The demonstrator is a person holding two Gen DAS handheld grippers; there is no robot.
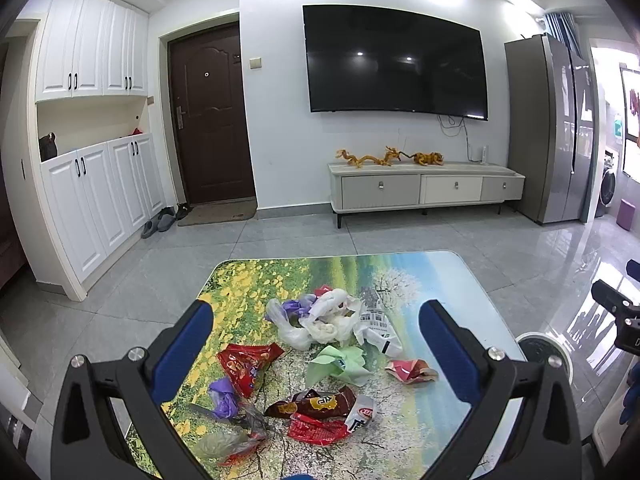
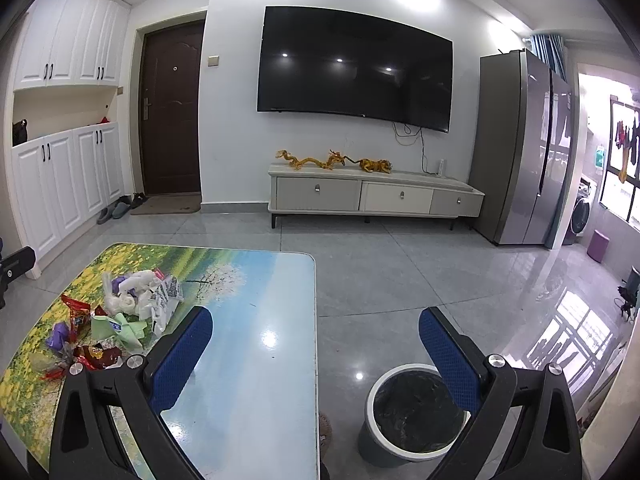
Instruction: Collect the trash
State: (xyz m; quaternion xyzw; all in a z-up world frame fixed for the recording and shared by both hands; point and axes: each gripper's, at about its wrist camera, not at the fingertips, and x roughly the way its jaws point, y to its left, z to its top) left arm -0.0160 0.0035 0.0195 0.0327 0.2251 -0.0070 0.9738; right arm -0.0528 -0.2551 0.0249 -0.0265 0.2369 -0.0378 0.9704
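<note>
My left gripper (image 1: 316, 344) hangs spread wide and empty, tilted down over the surface (image 1: 440, 280), with the trash pile straight ahead and below between its fingers. Nearest lies a brown snack wrapper (image 1: 316, 402), a red wrapper (image 1: 248, 364) to its left, a crumpled green paper (image 1: 340, 364) just beyond, and white plastic bags (image 1: 320, 320) farther out. My right gripper (image 2: 316, 344) is equally spread and holds nothing; the pile sits well off to its left, so the left hand is nearer. The lined trash bin (image 2: 416, 412) stands on the floor just right of the surface edge, under my right gripper. Nothing blocks the reach.
</note>
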